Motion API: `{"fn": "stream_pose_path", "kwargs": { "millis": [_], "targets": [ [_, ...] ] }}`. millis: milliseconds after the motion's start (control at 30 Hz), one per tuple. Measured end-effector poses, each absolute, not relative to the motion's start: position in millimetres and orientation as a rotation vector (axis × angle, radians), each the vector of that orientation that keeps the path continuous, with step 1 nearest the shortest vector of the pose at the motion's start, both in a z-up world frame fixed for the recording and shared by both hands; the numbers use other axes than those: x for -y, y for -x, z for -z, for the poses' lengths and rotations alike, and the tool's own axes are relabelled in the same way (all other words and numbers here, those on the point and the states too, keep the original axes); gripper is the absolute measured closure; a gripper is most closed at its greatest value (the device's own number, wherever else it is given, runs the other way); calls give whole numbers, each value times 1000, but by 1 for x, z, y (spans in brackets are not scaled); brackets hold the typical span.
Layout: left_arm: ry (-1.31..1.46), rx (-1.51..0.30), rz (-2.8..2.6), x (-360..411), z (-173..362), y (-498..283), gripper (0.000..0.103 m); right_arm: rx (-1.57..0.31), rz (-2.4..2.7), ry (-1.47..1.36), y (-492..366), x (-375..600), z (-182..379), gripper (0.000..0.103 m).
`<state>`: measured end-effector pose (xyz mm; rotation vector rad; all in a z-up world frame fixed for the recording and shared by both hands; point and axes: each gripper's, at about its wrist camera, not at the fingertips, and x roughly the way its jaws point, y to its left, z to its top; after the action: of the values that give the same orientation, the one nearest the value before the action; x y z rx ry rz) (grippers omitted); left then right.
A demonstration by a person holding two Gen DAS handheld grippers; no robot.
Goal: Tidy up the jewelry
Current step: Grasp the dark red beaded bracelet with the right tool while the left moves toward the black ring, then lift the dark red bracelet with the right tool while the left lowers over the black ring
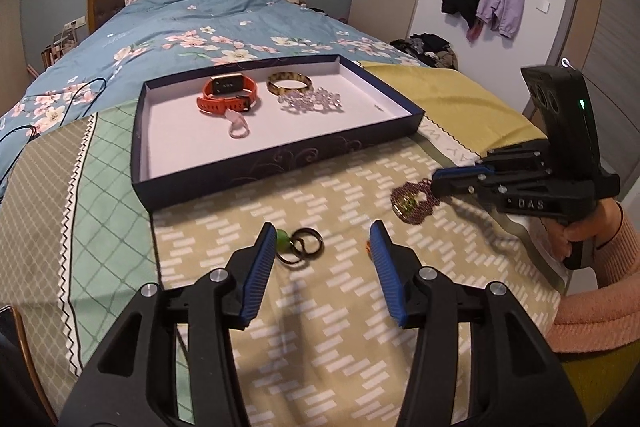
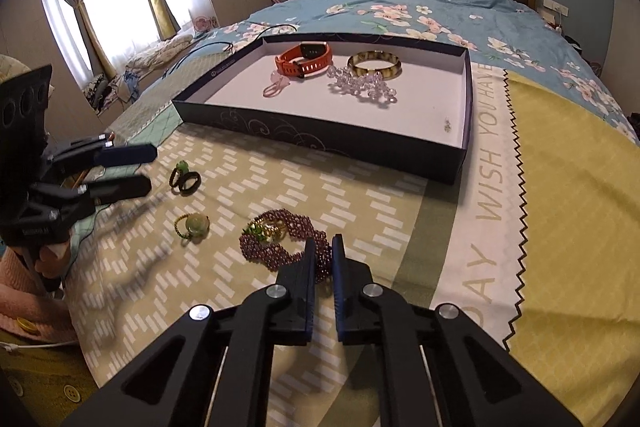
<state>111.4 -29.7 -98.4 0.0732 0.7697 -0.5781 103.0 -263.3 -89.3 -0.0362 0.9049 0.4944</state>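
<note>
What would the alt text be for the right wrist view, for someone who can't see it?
A hand-held right claw is shut on a purple beaded bracelet lying on a patterned cloth on a bed. Beyond sits a shallow box holding an orange watch, a bangle and clear beads; the open left claw nears dark rings.
</note>
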Motion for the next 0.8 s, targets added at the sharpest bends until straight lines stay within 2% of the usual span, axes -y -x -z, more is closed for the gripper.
{"fn": "stream_pose_path", "kwargs": {
  "millis": [800],
  "targets": [
    [-111, -781, 627, 45, 107, -106, 55, -737, -618, -16, -93, 238, 36, 98]
  ]
}}
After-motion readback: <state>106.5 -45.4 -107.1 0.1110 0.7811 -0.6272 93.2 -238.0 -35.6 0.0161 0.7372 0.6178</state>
